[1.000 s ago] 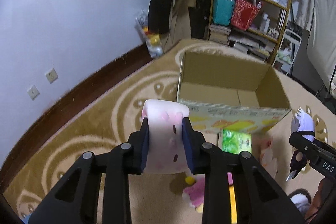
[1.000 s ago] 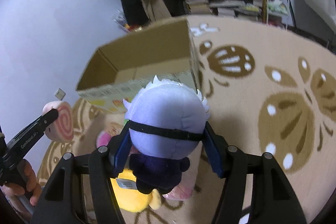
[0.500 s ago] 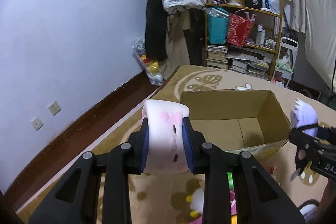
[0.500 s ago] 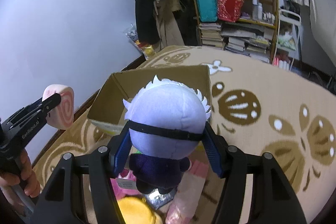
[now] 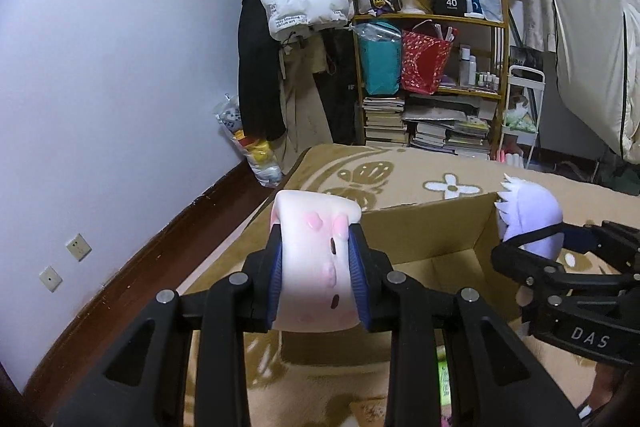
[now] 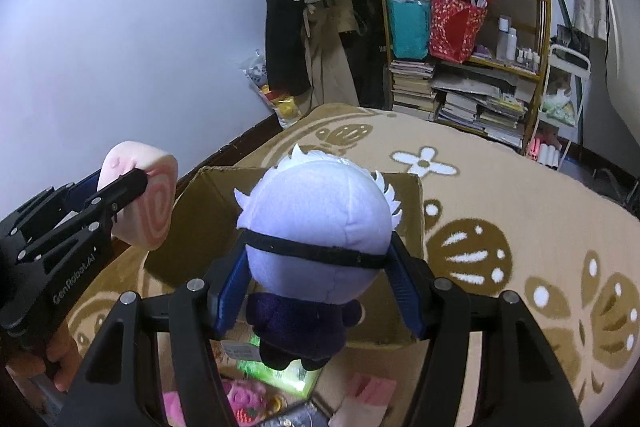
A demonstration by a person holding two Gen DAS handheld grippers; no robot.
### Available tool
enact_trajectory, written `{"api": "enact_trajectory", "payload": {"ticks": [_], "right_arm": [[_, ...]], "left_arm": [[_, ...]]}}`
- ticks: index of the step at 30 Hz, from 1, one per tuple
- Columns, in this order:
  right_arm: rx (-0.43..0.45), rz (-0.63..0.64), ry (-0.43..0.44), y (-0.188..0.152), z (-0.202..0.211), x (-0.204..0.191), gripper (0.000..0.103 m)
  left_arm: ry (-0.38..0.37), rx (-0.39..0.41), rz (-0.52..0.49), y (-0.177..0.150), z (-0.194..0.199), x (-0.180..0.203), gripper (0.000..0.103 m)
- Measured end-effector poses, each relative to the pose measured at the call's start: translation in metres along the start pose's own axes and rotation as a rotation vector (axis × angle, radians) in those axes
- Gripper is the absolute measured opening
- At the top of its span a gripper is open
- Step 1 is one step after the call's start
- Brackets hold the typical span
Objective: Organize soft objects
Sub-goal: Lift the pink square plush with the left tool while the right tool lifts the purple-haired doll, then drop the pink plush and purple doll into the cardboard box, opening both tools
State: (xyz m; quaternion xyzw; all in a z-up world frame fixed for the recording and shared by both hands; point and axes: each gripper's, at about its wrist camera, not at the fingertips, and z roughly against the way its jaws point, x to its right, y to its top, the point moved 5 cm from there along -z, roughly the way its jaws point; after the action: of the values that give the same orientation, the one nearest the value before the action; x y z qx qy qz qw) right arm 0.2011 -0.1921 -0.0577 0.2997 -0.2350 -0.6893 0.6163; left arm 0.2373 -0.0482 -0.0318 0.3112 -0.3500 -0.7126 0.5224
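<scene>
The left tongs (image 5: pixel 316 275) clamp a pink-and-white roll-cake plush (image 5: pixel 314 247) between their blue pads. The right tongs (image 6: pixel 316 283) grip a white-haired doll plush (image 6: pixel 320 227) by the head. Both hang over the open cardboard box (image 6: pixel 200 211) on the rug (image 6: pixel 520 203).

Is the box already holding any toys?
No, the cardboard box looks bare inside in the left wrist view, and both plush toys hang in the jaws.

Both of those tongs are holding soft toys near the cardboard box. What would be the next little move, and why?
Probably carry both forward a bit over the open cardboard box, then let go. The left tongs clamp the pink roll cushion and the right tongs clamp the white-haired plush doll, both near its rim; whether they are over the opening is unclear.
</scene>
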Motion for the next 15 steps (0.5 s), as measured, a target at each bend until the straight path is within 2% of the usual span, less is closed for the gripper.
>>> {"api": "enact_trajectory", "payload": {"ticks": [10,14,15], "right_arm": [[-0.02,-0.032,0.019,-0.005,-0.025,0.006,0.069],[-0.029,-0.027,0.016,-0.01,-0.03,0.005,0.07],[-0.034,-0.029,0.012,-0.011,-0.03,0.005,0.07]], "left_arm": [[-0.042,-0.083,0.006,-0.017,-0.034,0.01,0.033],[-0.051,-0.131,0.021,-0.026,-0.044,0.01,0.041],[-0.052,-0.142,0.03,-0.027,-0.045,0.008,0.05]]}}
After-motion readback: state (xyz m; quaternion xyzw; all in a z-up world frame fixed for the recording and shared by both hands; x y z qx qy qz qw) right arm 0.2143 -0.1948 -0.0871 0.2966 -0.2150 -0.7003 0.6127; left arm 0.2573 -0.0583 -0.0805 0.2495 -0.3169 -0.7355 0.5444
